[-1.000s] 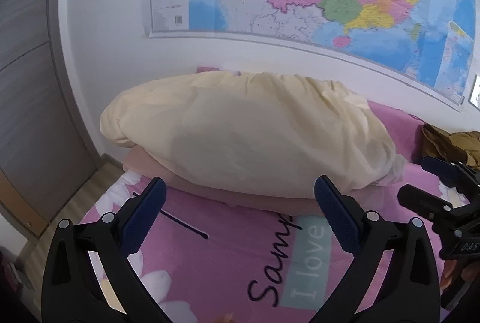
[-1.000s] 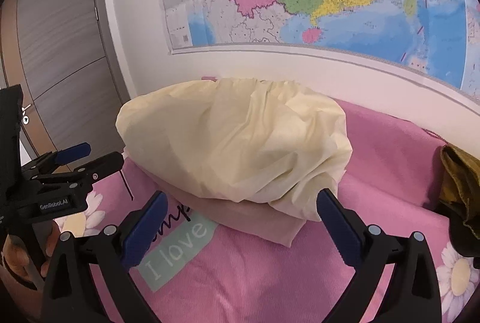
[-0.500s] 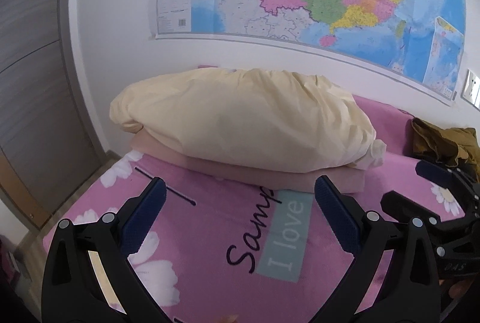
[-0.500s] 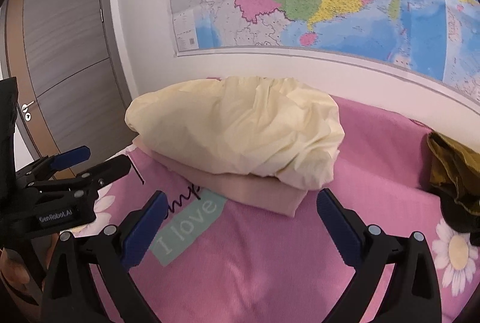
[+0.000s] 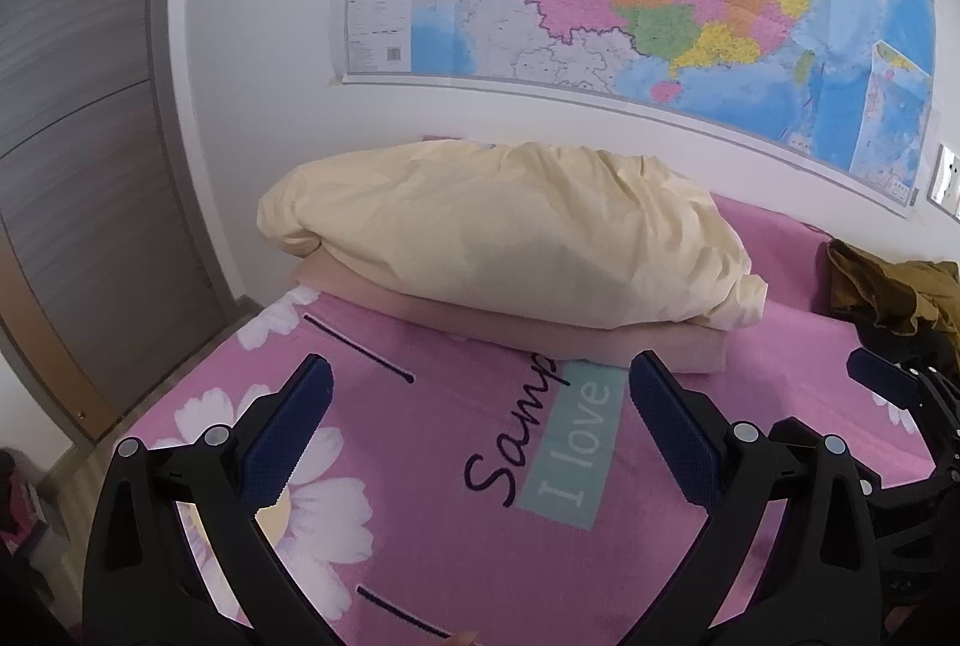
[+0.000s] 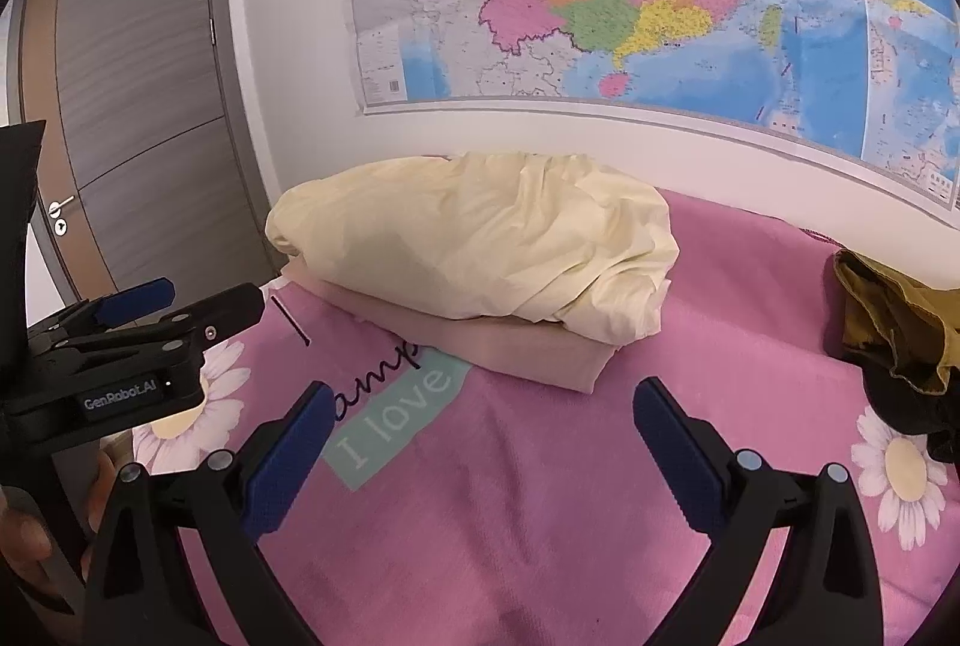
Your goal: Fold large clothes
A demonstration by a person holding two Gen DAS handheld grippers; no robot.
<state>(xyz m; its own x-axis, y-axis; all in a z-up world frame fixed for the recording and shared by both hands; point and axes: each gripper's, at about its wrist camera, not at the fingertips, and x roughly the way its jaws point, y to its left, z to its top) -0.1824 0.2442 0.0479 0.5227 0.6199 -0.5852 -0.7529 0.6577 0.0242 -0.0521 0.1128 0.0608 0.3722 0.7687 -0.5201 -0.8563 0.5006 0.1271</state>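
I see my left gripper (image 5: 480, 436) and right gripper (image 6: 483, 445) both spread wide with nothing between the pads, over the pink bedspread (image 6: 540, 496). The olive-brown garment (image 6: 894, 322) lies crumpled at the bed's right edge; the cream bundle (image 5: 510, 238) rests on a folded pink blanket (image 5: 570, 334) toward the wall.

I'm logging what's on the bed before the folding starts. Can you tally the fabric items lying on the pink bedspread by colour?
Cream: 1, the puffy bundle on top of the stack.
Beige-pink: 1, the flat folded piece under it.
Mustard-olive: 1, the crumpled garment at the right, apart from the stack.
Total: 3
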